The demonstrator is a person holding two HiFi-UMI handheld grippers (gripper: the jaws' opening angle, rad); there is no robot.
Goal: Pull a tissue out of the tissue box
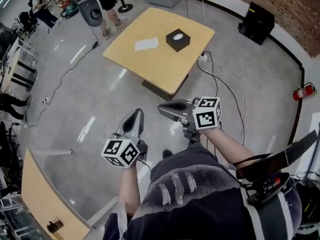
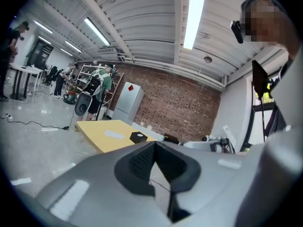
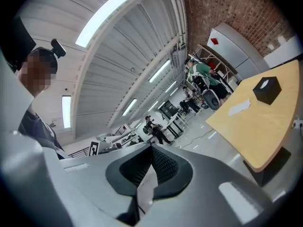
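Observation:
The black tissue box [image 1: 177, 39] stands on a yellow table [image 1: 165, 64] far ahead, with a white tissue showing at its top opening. A flat white sheet [image 1: 146, 44] lies left of it. Both grippers are held at waist height over the floor, well short of the table. The left gripper [image 1: 135, 113] is shut and empty. My right gripper [image 1: 162, 107] points left, jaws together, nothing in them. In the left gripper view the box [image 2: 138, 137] is small beyond the shut jaws [image 2: 155, 144]. The right gripper view, tilted, has the box [image 3: 266, 89] at far right, gripper [image 3: 151, 148] below.
Cables [image 1: 227, 84] trail over the grey floor near the table's base. A black case [image 1: 256, 16] and a red fire extinguisher [image 1: 304, 91] stand by the brick wall. People [image 1: 107, 4] stand beyond the table. Another wooden tabletop [image 1: 45, 204] is at my lower left.

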